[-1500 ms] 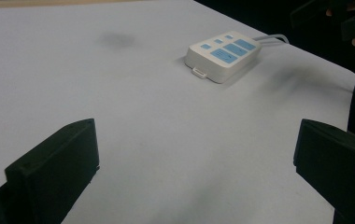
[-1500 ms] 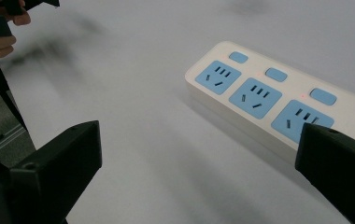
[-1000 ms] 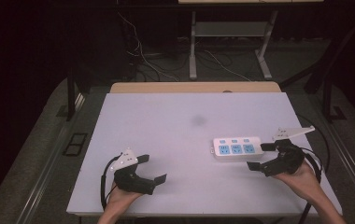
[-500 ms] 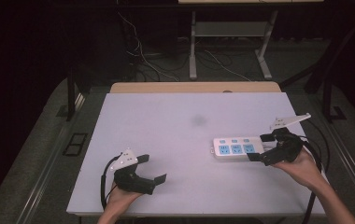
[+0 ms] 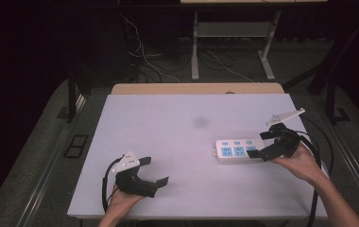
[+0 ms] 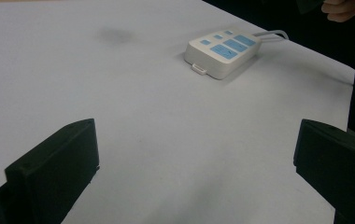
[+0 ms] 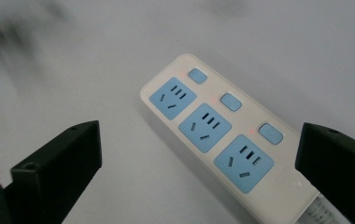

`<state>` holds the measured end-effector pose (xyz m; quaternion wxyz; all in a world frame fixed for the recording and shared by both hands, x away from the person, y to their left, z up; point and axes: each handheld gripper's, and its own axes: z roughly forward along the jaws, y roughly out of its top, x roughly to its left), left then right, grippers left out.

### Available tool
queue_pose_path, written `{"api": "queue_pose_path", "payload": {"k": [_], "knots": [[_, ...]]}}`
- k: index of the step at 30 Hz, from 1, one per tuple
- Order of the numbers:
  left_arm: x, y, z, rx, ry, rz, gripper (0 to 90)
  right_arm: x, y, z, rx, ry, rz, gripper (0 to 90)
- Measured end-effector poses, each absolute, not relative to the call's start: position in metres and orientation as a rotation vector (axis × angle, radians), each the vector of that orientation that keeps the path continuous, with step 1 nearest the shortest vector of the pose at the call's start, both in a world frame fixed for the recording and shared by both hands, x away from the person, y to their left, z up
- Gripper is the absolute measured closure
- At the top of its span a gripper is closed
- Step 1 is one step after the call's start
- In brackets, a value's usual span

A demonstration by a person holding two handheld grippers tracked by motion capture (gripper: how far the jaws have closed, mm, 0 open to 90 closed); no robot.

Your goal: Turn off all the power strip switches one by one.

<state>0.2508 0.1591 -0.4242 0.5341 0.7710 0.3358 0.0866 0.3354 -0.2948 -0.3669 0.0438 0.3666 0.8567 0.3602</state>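
Observation:
A white power strip (image 5: 236,150) with three blue sockets and three blue switches lies flat on the right side of the white table (image 5: 177,118). My right gripper (image 5: 261,144) hovers open at the strip's right end, one jaw on either side of it, holding nothing. In the right gripper view the strip (image 7: 217,135) runs diagonally between the wide-apart jaws of that gripper (image 7: 199,172). My left gripper (image 5: 155,171) rests open near the front left of the table, pointing right. From the left gripper (image 6: 194,172), the strip (image 6: 223,51) lies far ahead with its cord trailing off.
A faint dark smudge (image 5: 200,122) marks the table's middle. A wooden strip (image 5: 196,88) borders the far edge. Beyond it, cables and a metal desk frame (image 5: 234,33) sit on the dark floor. The person's right hand (image 6: 348,9) shows at the top corner of the left gripper view.
The right gripper has risen from the table's right front and moved forward and slightly left, onto the strip's right end. The left gripper and the strip have stayed put.

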Motion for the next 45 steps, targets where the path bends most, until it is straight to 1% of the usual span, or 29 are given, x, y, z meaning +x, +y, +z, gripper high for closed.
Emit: {"api": "queue_pose_path", "payload": {"k": [15,16,17,19,20,21,22,23,24,25,27,28,29,30,32,33,34,35,36,37,38,39,40,41,43,45], "knots": [[0.252,0.158,-0.425,1.84,0.8,0.201,0.0,0.354,-0.301,-0.375,1.167,2.582,1.093,0.7],[0.252,0.158,-0.425,1.841,0.799,0.2,0.0,0.356,-0.303,-0.375,1.18,2.572,1.095,8.8],[0.252,0.158,-0.425,1.841,0.799,0.201,0.0,0.356,-0.303,-0.375,1.18,2.572,1.095,8.8],[0.252,0.158,-0.425,1.838,0.799,0.199,0.0,0.359,-0.304,-0.375,1.198,2.563,1.083,16.1],[0.252,0.159,-0.425,1.834,0.801,0.202,0.0,0.359,-0.304,-0.375,1.198,2.563,1.083,16.1],[0.252,0.159,-0.425,1.831,0.801,0.202,0.0,0.362,-0.305,-0.374,1.208,2.563,1.076,23.6],[0.252,0.159,-0.425,1.83,0.804,0.203,0.0,0.362,-0.305,-0.374,1.208,2.563,1.076,23.6],[0.252,0.159,-0.425,1.83,0.805,0.203,0.0,0.362,-0.306,-0.374,1.204,2.564,1.082,25.4],[0.252,0.159,-0.425,1.831,0.806,0.203,0.0,0.365,-0.306,-0.375,1.219,2.568,1.075,32.1],[0.252,0.159,-0.425,1.831,0.806,0.203,0.0,0.366,-0.307,-0.375,1.233,2.585,1.073,35.1],[0.252,0.159,-0.425,1.832,0.804,0.204,0.0,0.368,-0.307,-0.376,1.256,2.607,1.075,35.9],[0.252,0.159,-0.425,1.832,0.804,0.204,0.0,0.371,-0.307,-0.378,1.288,2.632,1.067,40.9],[0.252,0.159,-0.425,1.832,0.803,0.204,0.0,0.371,-0.307,-0.378,1.288,2.632,1.067,40.9],[0.252,0.159,-0.425,1.833,0.802,0.204,0.0,0.371,-0.307,-0.38,1.281,2.625,1.055,46.5],[0.252,0.159,-0.425,1.834,0.801,0.204,0.0,0.373,-0.307,-0.38,1.292,2.613,1.045,52.9],[0.252,0.159,-0.425,1.834,0.801,0.204,0.0,0.373,-0.307,-0.38,1.292,2.613,1.045,52.9],[0.252,0.159,-0.425,1.834,0.801,0.205,0.0,0.373,-0.308,-0.38,1.297,2.606,1.048,56.1],[0.252,0.159,-0.425,1.834,0.801,0.205,0.0,0.374,-0.308,-0.38,1.303,2.599,1.055,59.5],[0.252,0.159,-0.425,1.833,0.801,0.205,0.0,0.376,-0.309,-0.38,1.314,2.588,1.072,67.3],[0.252,0.159,-0.425,1.834,0.801,0.205,0.0,0.376,-0.309,-0.38,1.322,2.58,1.072,71.5],[0.252,0.159,-0.425,1.834,0.801,0.205,0.0,0.376,-0.309,-0.38,1.322,2.58,1.072,71.5],[0.252,0.159,-0.425,1.833,0.801,0.204,0.0,0.377,-0.309,-0.38,1.322,2.574,1.072,76.2],[0.252,0.159,-0.425,1.834,0.802,0.204,0.0,0.378,-0.31,-0.381,1.328,2.565,1.069,84.3],[0.252,0.159,-0.425,1.834,0.801,0.205,0.0,0.378,-0.31,-0.381,1.328,2.565,1.069,84.3],[0.252,0.159,-0.425,1.836,0.801,0.206,0.0,0.379,-0.31,-0.382,1.336,2.558,1.063,89.9],[0.252,0.159,-0.425,1.837,0.8,0.206,0.0,0.382,-0.311,-0.384,1.352,2.549,1.061,90.0]]}}
